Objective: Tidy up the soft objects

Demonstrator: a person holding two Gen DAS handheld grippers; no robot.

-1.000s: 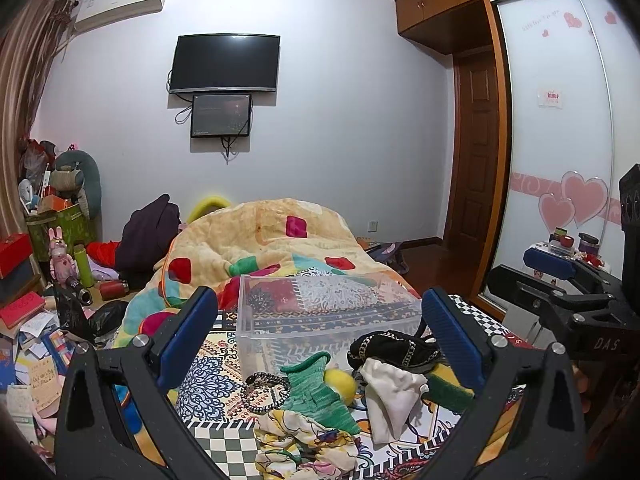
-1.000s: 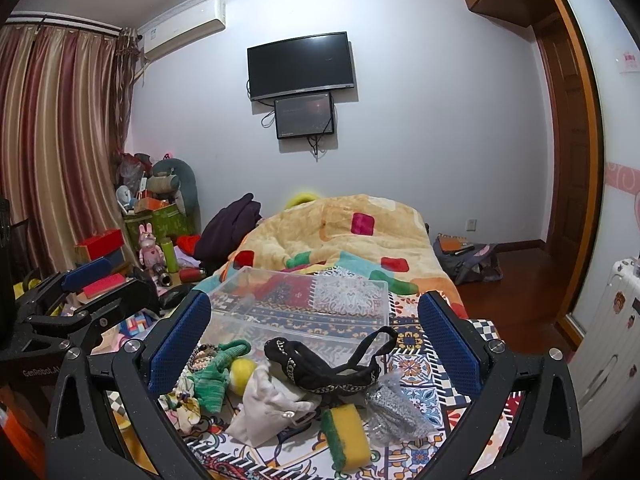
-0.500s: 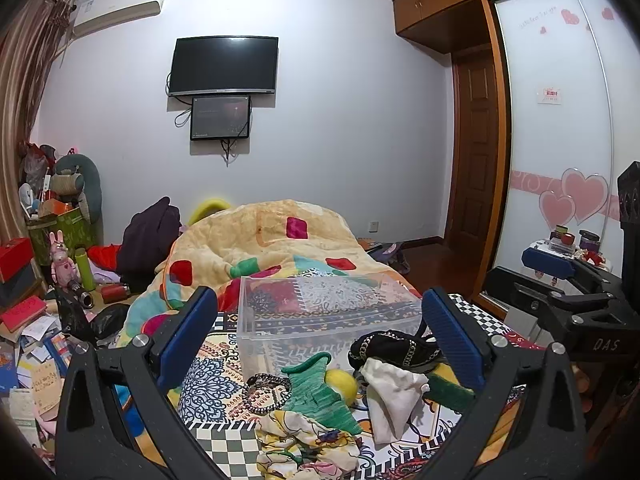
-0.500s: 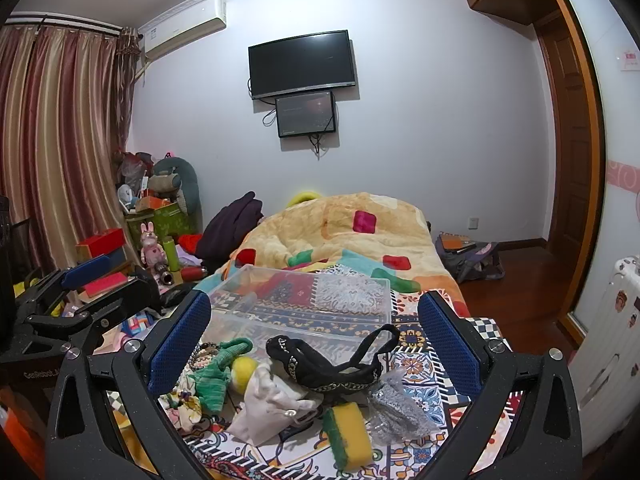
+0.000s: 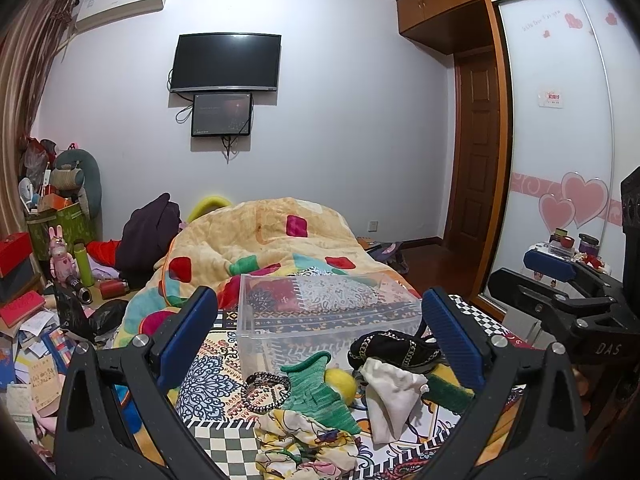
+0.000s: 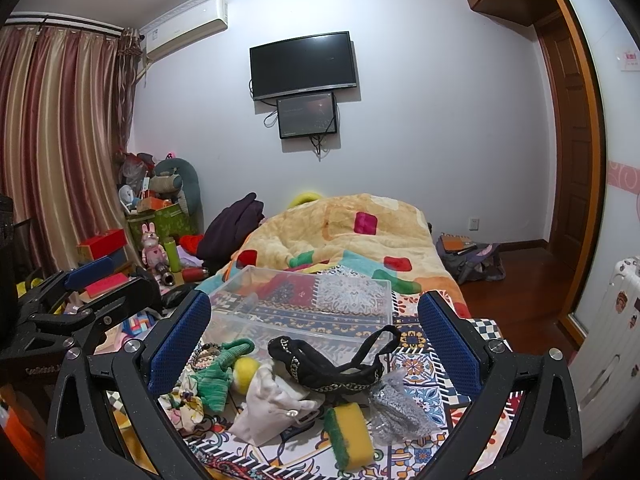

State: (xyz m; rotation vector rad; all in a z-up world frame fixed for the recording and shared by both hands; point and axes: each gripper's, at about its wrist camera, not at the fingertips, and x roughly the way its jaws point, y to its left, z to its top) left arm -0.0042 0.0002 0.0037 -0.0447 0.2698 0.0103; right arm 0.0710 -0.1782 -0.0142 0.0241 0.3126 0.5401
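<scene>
Nothing's really moved since a second ago: both the left hand-held gripper (image 5: 320,336) and right hand-held gripper (image 6: 316,336) hover wide open, empty. Soft stuff's piled beside the clear bin (image 5: 328,312); grabbing the white pouch (image 6: 272,404) could snag the black strappy bag (image 6: 332,364).

Even, cool indoor light fills both views, bright on the wall (image 5: 340,120) ahead of the tongs, with only soft shadows under the clutter between the fingers. Focus is sharp; fisheye bending curves the door (image 6: 568,140), and dark vignette eats the corners.
</scene>
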